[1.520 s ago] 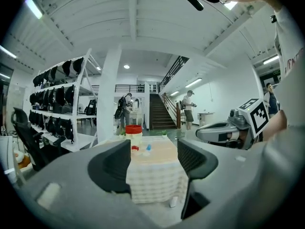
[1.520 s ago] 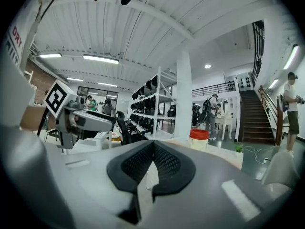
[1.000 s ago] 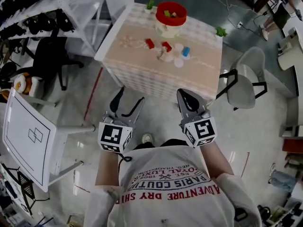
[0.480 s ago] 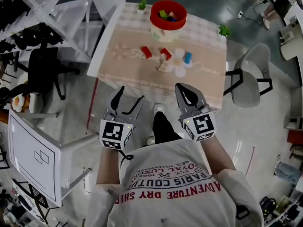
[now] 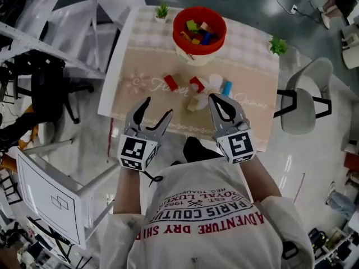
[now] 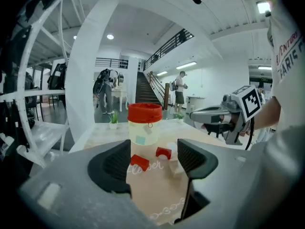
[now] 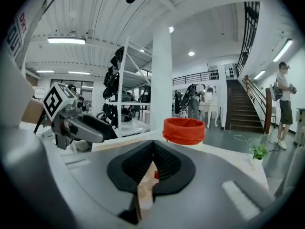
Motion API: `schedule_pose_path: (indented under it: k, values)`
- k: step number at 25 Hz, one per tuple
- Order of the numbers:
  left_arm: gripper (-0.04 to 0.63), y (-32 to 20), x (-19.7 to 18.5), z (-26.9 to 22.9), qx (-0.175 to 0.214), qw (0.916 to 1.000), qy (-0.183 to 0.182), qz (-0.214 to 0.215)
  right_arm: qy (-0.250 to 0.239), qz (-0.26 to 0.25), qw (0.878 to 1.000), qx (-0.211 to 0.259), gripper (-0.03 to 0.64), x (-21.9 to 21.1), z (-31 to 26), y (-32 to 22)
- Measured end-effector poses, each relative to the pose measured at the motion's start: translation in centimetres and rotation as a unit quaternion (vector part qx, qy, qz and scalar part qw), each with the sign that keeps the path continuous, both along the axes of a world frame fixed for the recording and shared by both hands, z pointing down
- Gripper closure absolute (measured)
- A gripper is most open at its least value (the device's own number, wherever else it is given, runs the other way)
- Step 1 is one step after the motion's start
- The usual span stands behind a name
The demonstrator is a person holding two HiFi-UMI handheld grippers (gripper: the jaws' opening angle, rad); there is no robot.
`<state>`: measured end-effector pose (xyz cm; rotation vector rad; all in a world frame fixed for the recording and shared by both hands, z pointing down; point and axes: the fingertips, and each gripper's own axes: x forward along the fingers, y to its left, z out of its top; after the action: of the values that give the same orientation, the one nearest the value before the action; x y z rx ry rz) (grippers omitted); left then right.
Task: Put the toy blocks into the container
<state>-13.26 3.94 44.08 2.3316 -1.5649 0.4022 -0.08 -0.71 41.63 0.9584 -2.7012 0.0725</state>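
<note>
Held in the person's left hand, the left hand-held gripper (image 5: 158, 108) (image 6: 153, 159) has its jaws spread apart with nothing between them. It is on the person's side of the container (image 5: 177, 27) (image 6: 144, 123) (image 7: 183, 130), over the near edge of the desk (image 5: 140, 55), and it points toward the container. The right hand-held gripper (image 5: 216, 100) (image 7: 152, 163) is just beside it, also on the near side of the container. Its jaws are pressed together at the tips and grip nothing.

The container is a pale bucket with a red rim, standing upright near the far edge of the desk. Several coloured toy blocks (image 5: 197, 33) already lie inside it.

More pieces lie loose on the desk between the container and the two grippers. They are a red block (image 5: 170, 82) (image 6: 139, 162), a red arched block (image 5: 197, 84) (image 6: 163, 152), a blue block (image 5: 226, 88) and some pale blocks (image 5: 193, 102) (image 6: 174, 166). None of them touches a gripper.

Two small potted plants (image 5: 162, 11) stand to either side of the container, at the far corners of the desk. A grey chair (image 5: 305, 102) stands off to the right of the container, beside the desk.
</note>
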Motion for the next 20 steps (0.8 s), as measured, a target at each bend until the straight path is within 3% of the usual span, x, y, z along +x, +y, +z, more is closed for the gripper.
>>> schedule_pose_path:
  k: [12,15,20]
  values:
    - [0.272,-8.0,-0.2,9.7,-0.099,0.9893,-0.071,0.080,0.008,-0.001,0.999,-0.050,0.617,-1.1,4.7,-5.9]
    - [0.267,-8.6,0.4,12.0,-0.129,0.9795,-0.099,0.119,0.012,0.004,0.998,-0.059,0.617,-1.0,5.7,-6.2]
    - [0.221,-9.0,0.7,15.3,-0.167,0.9566,-0.148,0.187,0.018,0.024,0.998,-0.058,0.617,-1.1,6.3,-6.8]
